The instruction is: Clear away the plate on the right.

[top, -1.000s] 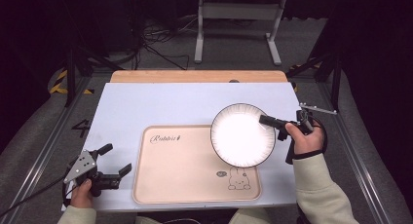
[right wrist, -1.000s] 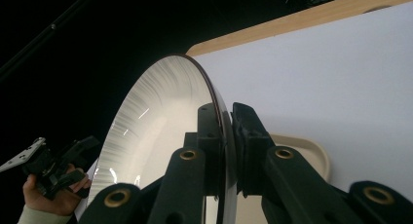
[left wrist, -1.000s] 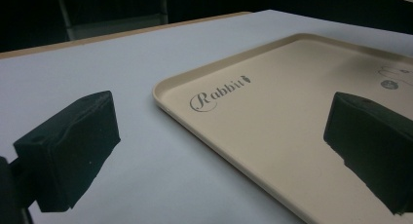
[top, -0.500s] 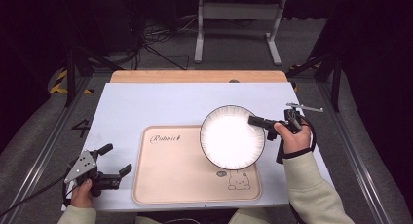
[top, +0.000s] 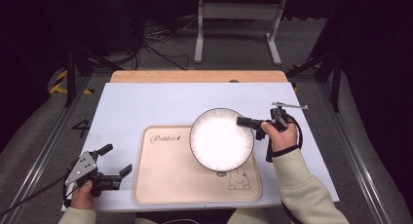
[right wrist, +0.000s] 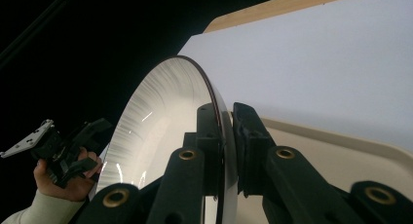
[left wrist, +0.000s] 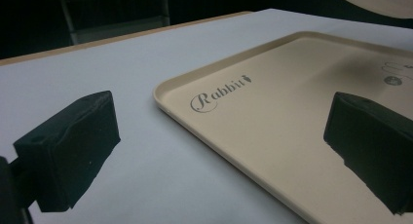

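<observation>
The right tool [top: 249, 122] is seen in the high view at the right side of the bench [top: 146, 102], held in the person's right hand [top: 278, 136]. Its jaws are closed together on the rim of a white plate [top: 221, 139] with a dark edge line. In the right gripper view the rim of the plate [right wrist: 160, 117] is clamped between the two black pads of the right tool [right wrist: 225, 151], one pad on the inner face and one on the outer face, with no gap visible on either side. The plate is gripped at its right edge as seen from above. It is positioned above the upper right part of a beige tray [top: 165, 175], overlapping the tray's far rim. Whether the plate touches the tray cannot be told.

The tray bears the word "Rabbit" near its far left corner and a small rabbit drawing near its near right corner. It lies flat on the white sheet covering the bench.

The left tool [top: 113, 160] is held in the left hand [top: 82, 197] at the near left corner of the bench, just beside the tray's left rim. Its jaws are spread wide apart. In the left gripper view nothing is held between the jaws of the left tool [left wrist: 219, 151], and the tray [left wrist: 272, 136] with its lettering is visible between them.
</observation>
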The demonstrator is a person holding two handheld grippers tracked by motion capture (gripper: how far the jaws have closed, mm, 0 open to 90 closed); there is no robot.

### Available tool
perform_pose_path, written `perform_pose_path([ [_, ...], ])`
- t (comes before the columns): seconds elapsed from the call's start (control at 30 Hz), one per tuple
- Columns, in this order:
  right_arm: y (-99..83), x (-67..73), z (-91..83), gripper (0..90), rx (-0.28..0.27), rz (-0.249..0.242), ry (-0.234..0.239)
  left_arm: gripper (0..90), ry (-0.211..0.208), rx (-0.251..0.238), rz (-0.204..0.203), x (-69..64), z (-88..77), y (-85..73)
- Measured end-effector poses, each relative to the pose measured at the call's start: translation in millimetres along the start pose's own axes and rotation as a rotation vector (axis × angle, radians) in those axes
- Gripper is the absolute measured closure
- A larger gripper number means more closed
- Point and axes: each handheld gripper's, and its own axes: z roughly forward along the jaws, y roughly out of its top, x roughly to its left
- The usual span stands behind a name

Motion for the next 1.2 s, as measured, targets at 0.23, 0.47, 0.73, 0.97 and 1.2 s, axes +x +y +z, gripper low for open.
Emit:
perform_pose_path([
  [0.23,-4.0,0.0,16.6,82.5,0.036,0.003,0.001,0.2,-0.007,0.005,-0.001,0.8,0.1,0.2],
  [0.47,-9.9,-1.0,32.7,82.3,0.081,0.017,0.002,0.2,-0.010,0.011,-0.002,1.2,0.2,0.5],
  [0.73,-16.0,-1.5,46.8,82.0,0.121,0.022,0.002,0.2,-0.010,0.013,-0.010,0.6,0.6,0.5],
  [0.97,-22.1,-1.1,58.5,81.9,0.154,0.024,0.002,0.2,-0.008,0.013,-0.009,0.4,0.8,0.5],
  [1.2,-28.6,-0.2,69.3,81.8,0.185,0.030,0.007,0.2,-0.009,0.015,-0.004,0.4,0.8,0.6],
])
